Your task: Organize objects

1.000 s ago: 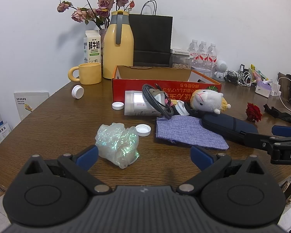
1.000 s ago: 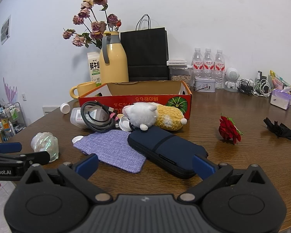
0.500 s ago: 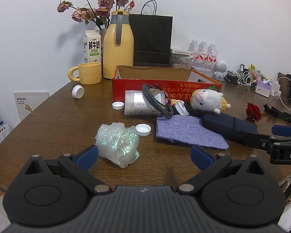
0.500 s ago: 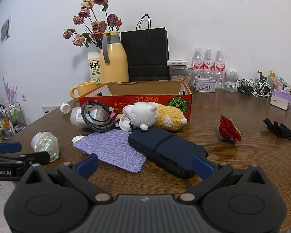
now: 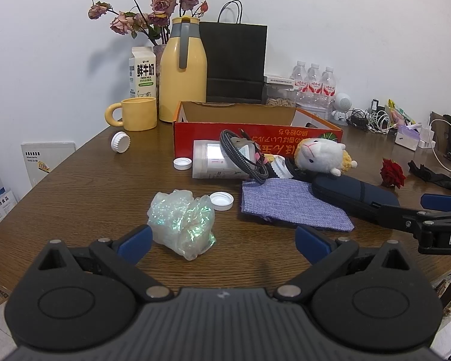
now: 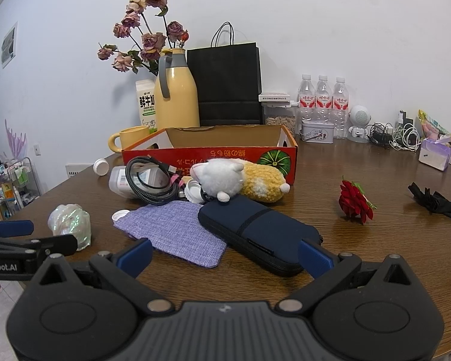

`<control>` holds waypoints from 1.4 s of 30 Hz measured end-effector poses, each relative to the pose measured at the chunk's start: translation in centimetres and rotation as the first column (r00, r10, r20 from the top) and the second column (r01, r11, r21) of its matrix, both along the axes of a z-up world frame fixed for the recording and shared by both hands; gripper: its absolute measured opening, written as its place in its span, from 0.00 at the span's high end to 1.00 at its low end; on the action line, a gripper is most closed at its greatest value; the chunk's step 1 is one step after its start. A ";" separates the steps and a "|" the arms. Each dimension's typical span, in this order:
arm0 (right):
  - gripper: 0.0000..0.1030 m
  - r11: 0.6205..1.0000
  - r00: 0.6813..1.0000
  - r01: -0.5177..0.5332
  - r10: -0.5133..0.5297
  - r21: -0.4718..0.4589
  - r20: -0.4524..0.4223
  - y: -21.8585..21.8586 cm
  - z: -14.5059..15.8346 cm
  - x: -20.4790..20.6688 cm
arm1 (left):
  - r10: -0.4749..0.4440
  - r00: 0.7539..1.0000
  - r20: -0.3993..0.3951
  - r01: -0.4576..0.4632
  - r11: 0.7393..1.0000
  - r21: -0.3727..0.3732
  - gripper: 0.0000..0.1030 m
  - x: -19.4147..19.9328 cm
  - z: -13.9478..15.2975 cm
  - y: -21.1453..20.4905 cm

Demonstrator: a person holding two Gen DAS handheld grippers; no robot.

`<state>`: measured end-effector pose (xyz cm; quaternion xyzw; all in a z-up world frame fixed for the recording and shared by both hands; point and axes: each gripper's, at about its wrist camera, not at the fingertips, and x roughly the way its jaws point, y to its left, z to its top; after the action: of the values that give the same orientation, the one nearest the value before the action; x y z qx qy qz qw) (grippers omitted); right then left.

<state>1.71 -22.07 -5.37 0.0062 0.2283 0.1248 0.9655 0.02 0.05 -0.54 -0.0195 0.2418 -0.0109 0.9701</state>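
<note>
A crumpled iridescent plastic bag (image 5: 182,224) lies on the wooden table just ahead of my open left gripper (image 5: 222,242), near its left finger. My right gripper (image 6: 225,254) is open too, low over the near edge of a dark blue zip case (image 6: 255,231) and a purple knit cloth (image 6: 174,231). Behind them lie a white and yellow plush toy (image 6: 234,180), a coiled black cable (image 6: 148,182) on a white bottle (image 5: 216,162), and an open red cardboard box (image 6: 210,153). A red fabric rose (image 6: 353,203) lies to the right.
White bottle caps (image 5: 222,201) are scattered near the bag. At the back stand a yellow mug (image 5: 136,117), yellow jug (image 5: 183,69), milk carton (image 5: 142,72), black paper bag (image 5: 236,63) and water bottles (image 6: 323,102). Black gloves (image 6: 436,201) lie far right.
</note>
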 end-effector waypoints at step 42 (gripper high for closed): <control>0.00 0.994 0.999 -0.016 0.012 -0.112 -0.031 -0.6 -1.6 4.3 | 0.076 0.995 -0.065 -0.074 0.997 0.031 0.00 3.8 -0.9 1.4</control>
<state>6.05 -22.67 -6.92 -0.0479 0.2494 0.1185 0.9599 3.86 1.44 -1.42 -0.0152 0.2731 0.0294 0.9614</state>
